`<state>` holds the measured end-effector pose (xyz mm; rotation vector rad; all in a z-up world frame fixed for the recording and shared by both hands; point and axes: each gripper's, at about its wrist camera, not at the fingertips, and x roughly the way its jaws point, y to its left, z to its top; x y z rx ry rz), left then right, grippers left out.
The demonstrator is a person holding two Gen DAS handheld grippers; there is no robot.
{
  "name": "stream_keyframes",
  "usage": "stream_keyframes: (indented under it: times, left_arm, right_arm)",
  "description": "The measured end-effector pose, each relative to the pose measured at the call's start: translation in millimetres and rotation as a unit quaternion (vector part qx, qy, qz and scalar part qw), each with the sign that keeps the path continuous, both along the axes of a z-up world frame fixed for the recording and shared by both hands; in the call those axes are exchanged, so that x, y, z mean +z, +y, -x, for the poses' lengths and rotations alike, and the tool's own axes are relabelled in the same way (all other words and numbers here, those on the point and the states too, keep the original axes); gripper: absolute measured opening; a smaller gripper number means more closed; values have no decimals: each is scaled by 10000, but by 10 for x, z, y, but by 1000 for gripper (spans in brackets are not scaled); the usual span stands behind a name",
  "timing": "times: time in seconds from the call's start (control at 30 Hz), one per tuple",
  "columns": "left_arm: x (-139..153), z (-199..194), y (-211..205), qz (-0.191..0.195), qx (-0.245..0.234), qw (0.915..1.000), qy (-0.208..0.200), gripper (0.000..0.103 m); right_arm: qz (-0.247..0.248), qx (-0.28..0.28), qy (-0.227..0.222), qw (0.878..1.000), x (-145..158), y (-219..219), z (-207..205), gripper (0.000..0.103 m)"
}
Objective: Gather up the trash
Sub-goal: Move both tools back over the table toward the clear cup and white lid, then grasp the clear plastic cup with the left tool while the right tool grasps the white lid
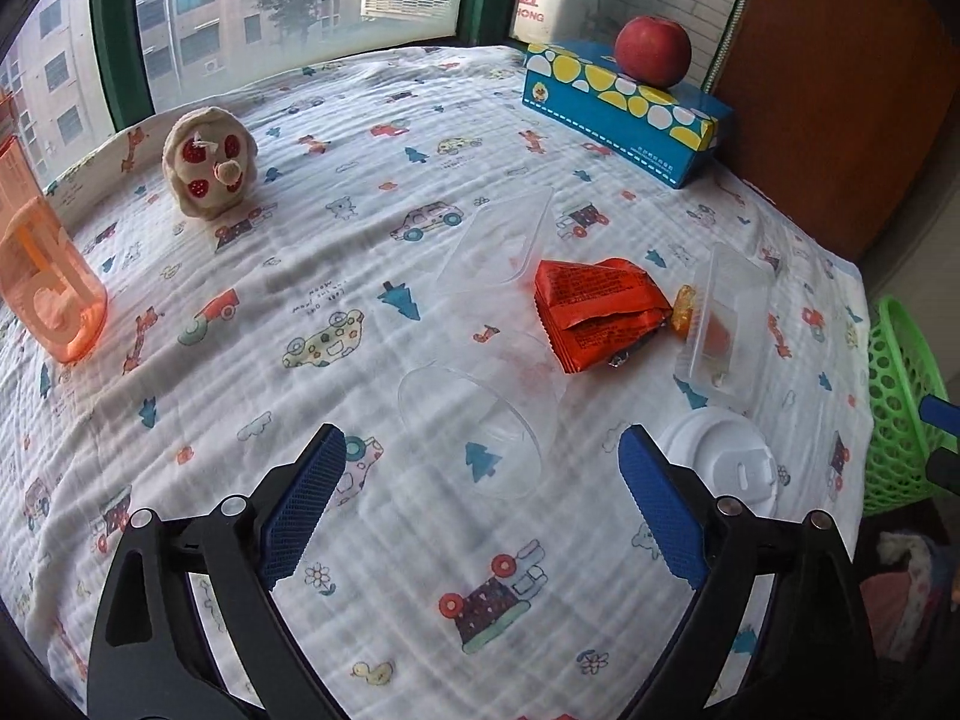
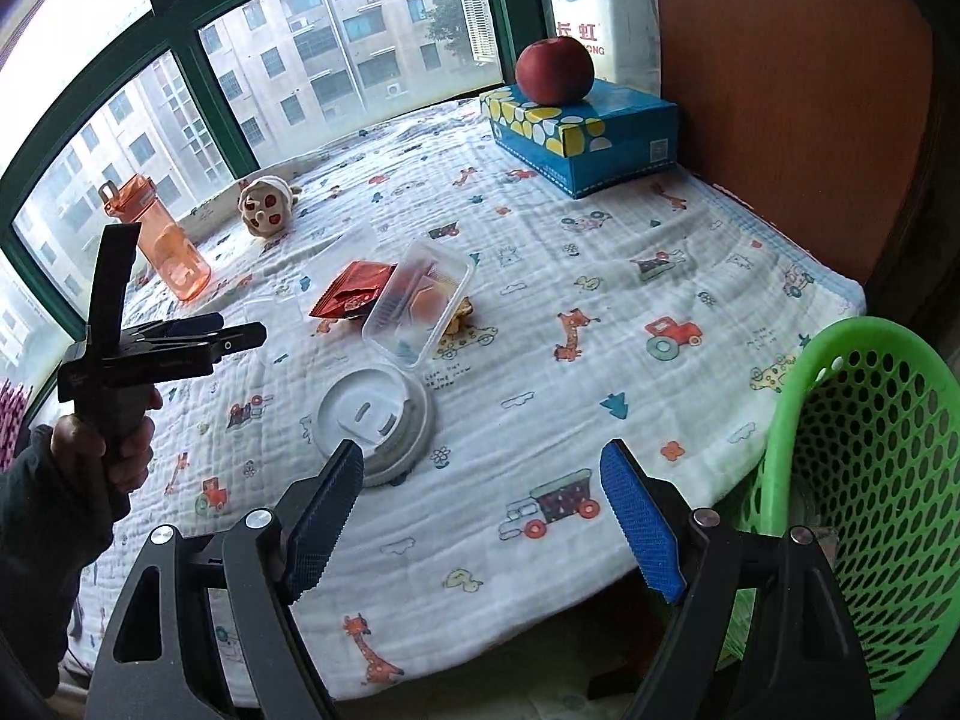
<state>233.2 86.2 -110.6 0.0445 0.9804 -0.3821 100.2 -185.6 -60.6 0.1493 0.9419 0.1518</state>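
Note:
My left gripper (image 1: pixel 483 441) is open above the patterned cloth (image 1: pixel 312 228). A clear plastic cup (image 1: pixel 474 420) lies on its side just ahead of its fingertips, and the pads do not touch it. Beyond it lie a clear lid (image 1: pixel 498 240), a red wrapper (image 1: pixel 594 306) and a clear plastic box (image 1: pixel 723 324). A white round lid (image 1: pixel 720 456) sits right of the right finger. My right gripper (image 2: pixel 480 456) is open and empty, with the white lid (image 2: pixel 375 414) by its left fingertip. The green basket (image 2: pixel 870 480) stands off the table's right edge.
A blue tissue box (image 2: pixel 582 132) with a red apple (image 2: pixel 555 69) on top stands at the back right. A plush toy (image 2: pixel 264 204) and an orange bottle (image 2: pixel 168 240) stand by the window. A hand (image 2: pixel 120 432) holds the left gripper (image 2: pixel 243 327).

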Motion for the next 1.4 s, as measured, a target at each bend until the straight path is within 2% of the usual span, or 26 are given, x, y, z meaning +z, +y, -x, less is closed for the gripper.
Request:
stream_keyframes:
  times: [0.53,0.63,0.73,0.83,1.4]
  left_arm:
    - [-235,-230,6,271,-359,9989,124,91]
    - [-254,-245,-7,308,-394,9987,112,88]
    - [-264,-244,-7,376,-422,9983,125,79]
    - [-280,-231,-24,350,-447,9983,164,64]
    - [-23,84,160,180,57,9998,-37,63]
  right_arm:
    - [33,158,256,9995,-204,328,-160,78]
    - [39,174,288,9994,-229,362,-182,78]
    - [44,215,306,9993,-247,402,-198,78]
    - [58,262,305,9992,-257,447,-215,78]
    - [205,734,360,9964,-484,797,-424,76]
